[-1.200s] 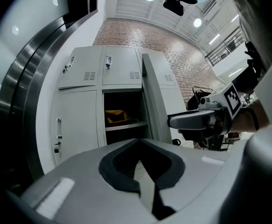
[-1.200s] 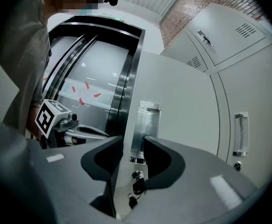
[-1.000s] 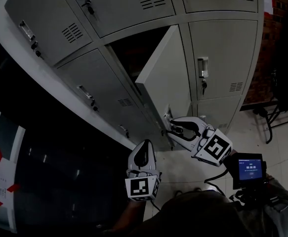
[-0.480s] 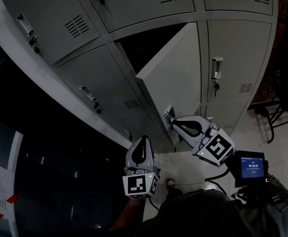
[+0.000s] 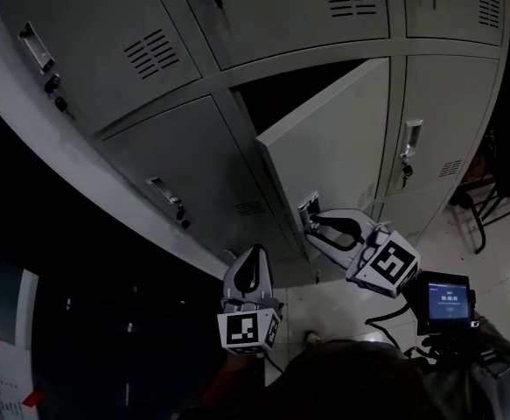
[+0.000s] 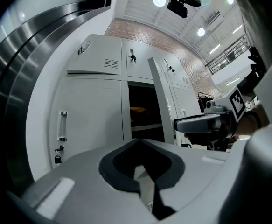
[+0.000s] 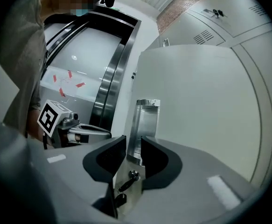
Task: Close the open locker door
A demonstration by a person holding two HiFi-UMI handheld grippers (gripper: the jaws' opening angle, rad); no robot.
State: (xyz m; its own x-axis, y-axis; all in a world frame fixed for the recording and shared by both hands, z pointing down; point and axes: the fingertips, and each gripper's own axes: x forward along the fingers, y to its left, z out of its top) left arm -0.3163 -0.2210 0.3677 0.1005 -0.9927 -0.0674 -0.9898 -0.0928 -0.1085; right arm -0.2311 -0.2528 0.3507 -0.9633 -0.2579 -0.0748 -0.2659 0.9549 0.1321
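Swung nearer closed since a second ago, locker door [image 5: 333,147] directly ahead of right gripper [image 5: 312,224]; jaws opening astride door handle [image 7: 145,120], placed to push it home. Left gripper [image 5: 253,259] pinched together, empty, parked alongside, clear of swing.

Open locker door [image 5: 333,160] standing out from locker bank [image 5: 88,51], right of its open compartment [image 5: 294,94]. Handle [image 7: 145,120] on door's free edge, lock with key [image 7: 129,180] just below. Right gripper [image 5: 310,226] at that edge, jaws opening, handle between them. Left gripper [image 5: 255,254] lower left, apart from door, before closed neighbouring locker [image 5: 193,182]. Handheld screen [image 5: 445,300] behind right gripper.
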